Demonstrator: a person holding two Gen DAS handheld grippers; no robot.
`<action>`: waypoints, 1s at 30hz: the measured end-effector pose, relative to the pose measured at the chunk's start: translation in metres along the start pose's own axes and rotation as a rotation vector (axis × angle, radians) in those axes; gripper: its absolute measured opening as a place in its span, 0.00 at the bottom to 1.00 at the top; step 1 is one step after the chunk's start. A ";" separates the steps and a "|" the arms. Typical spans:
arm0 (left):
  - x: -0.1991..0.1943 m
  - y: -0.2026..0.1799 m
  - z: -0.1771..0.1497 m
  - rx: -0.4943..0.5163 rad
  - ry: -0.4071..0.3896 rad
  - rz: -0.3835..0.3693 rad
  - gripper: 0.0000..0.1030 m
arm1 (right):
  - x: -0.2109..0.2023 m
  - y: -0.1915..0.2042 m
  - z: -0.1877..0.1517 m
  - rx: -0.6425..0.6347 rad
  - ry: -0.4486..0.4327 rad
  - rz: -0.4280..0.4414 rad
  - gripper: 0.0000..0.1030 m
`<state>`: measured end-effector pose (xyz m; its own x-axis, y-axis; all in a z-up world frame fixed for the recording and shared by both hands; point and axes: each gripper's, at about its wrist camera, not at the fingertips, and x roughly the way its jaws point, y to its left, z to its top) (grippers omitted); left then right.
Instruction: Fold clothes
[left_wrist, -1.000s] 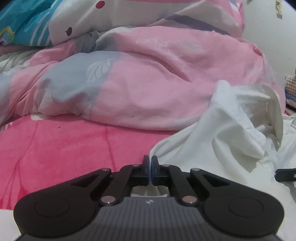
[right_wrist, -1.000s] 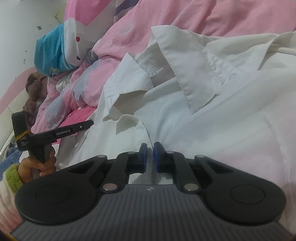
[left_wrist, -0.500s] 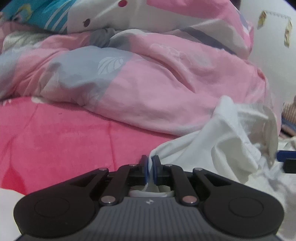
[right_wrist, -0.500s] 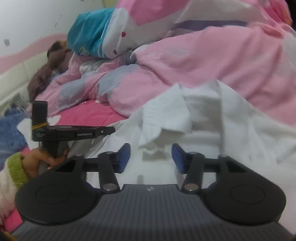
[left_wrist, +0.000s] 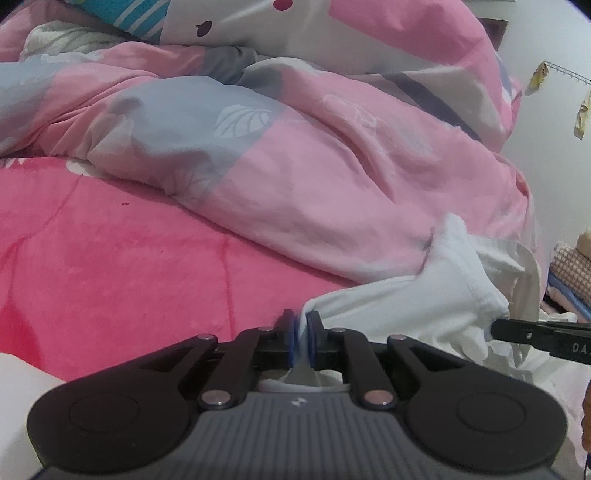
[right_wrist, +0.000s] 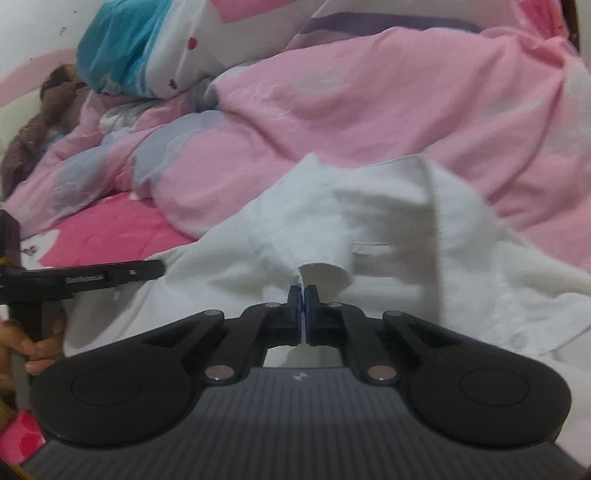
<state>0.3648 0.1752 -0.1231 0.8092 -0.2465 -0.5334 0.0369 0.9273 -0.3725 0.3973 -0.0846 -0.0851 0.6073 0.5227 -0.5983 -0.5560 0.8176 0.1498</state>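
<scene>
Now | left claw (left_wrist: 300, 334): pinching white shirt (left_wrist: 399, 306) edge | right claw (right_wrist: 303, 310): just snapped closed on shirt | pink bed (left_wrist: 110, 258)

We've got decent open space on the left: the pink bed sheet (left_wrist: 110, 266) lies flat and bare there, so a hand can slide across it freely. Straight ahead the rumpled pink duvet (left_wrist: 314, 177) piles up like a wall, with pillows (right_wrist: 140, 48) stacked behind it. The bunched white shirt (right_wrist: 388, 221) fills the ground between both tools, pressed against the duvet's foot.
</scene>
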 end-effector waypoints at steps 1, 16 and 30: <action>0.000 0.000 0.000 -0.002 0.000 -0.001 0.10 | 0.000 0.001 0.000 -0.012 0.001 -0.023 0.00; -0.001 0.001 0.000 -0.019 0.000 -0.006 0.11 | -0.012 -0.053 0.006 0.360 -0.067 0.115 0.38; -0.001 0.001 0.001 -0.029 0.001 -0.011 0.11 | 0.027 -0.078 -0.003 0.732 0.012 0.305 0.17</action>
<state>0.3647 0.1767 -0.1226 0.8084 -0.2567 -0.5298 0.0287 0.9161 -0.4000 0.4553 -0.1344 -0.1155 0.4795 0.7502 -0.4553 -0.1799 0.5918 0.7857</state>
